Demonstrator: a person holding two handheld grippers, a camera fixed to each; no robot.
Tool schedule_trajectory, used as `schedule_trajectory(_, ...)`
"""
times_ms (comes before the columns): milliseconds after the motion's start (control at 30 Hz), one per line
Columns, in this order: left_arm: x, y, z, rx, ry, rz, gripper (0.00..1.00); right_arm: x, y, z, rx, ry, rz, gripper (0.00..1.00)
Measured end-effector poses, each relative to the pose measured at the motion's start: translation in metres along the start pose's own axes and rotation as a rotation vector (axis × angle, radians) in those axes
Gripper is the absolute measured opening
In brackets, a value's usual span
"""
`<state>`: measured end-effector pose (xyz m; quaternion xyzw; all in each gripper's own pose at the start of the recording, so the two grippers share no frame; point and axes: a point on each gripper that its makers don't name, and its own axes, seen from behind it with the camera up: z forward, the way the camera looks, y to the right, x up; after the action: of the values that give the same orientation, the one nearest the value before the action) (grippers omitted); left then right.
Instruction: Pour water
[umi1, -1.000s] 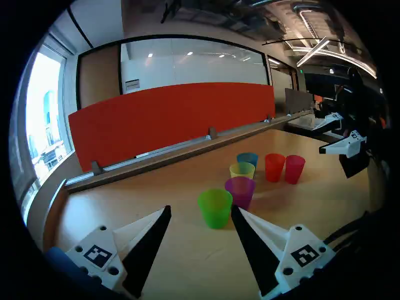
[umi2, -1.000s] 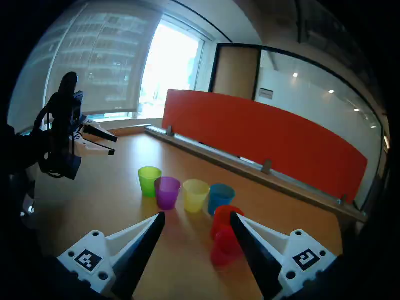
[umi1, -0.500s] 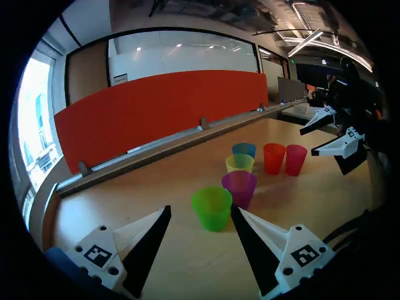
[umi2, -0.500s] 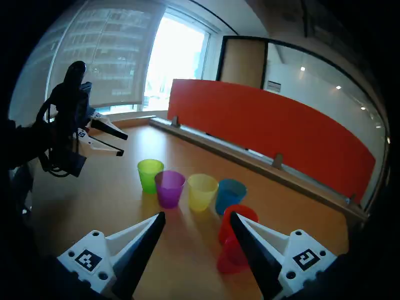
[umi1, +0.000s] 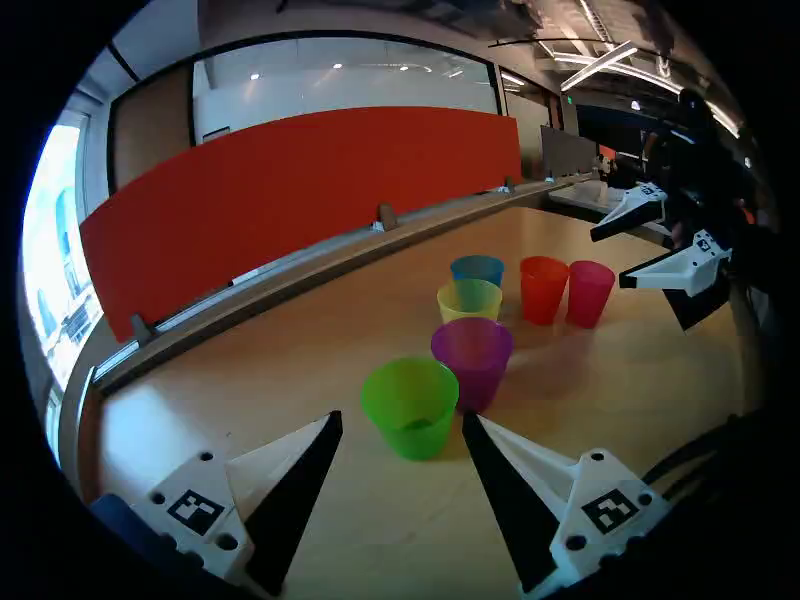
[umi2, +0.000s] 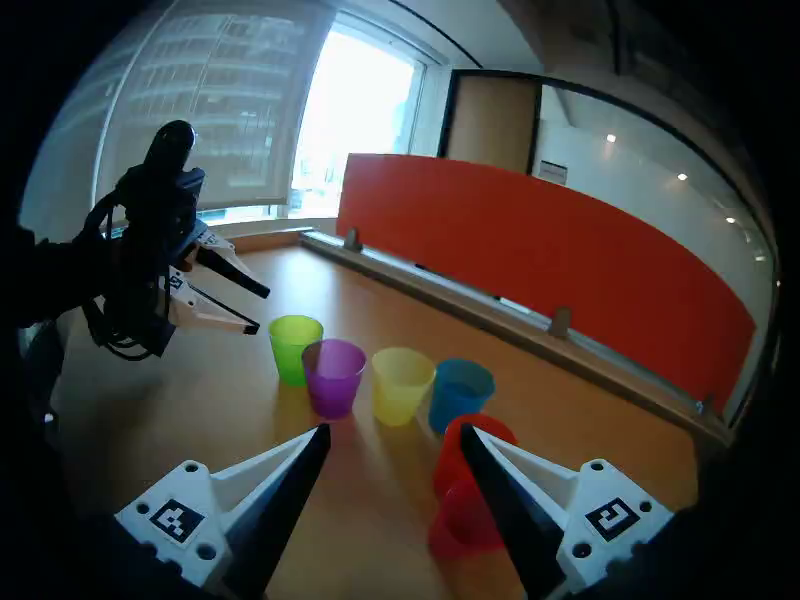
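The green cup (umi1: 409, 398) has been neared by the left gripper (umi1: 400, 416), fingers (umi1: 295, 490) released and empty, so grasping is likely next.

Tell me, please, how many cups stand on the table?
6: green cup, purple cup, yellow cup and blue cup in a line; red cup and pink cup paired beside the blue. None seems hidden.
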<state>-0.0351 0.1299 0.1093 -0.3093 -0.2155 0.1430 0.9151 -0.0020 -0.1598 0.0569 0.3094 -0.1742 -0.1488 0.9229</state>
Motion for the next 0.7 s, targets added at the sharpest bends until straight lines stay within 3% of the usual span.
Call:
schedule_trajectory(367, -0.013, 0.004, 0.023, -0.049, -0.068, 0.02, 0.89, -0.003, 0.007, 0.007, 0.007, -0.01, -0.003, 1.0)
schedule_trajectory(700, -0.016, 0.003, 0.038, -0.069, -0.092, 0.029, 0.89, 0.0, 0.008, 0.018, 0.023, -0.014, -0.006, 1.0)
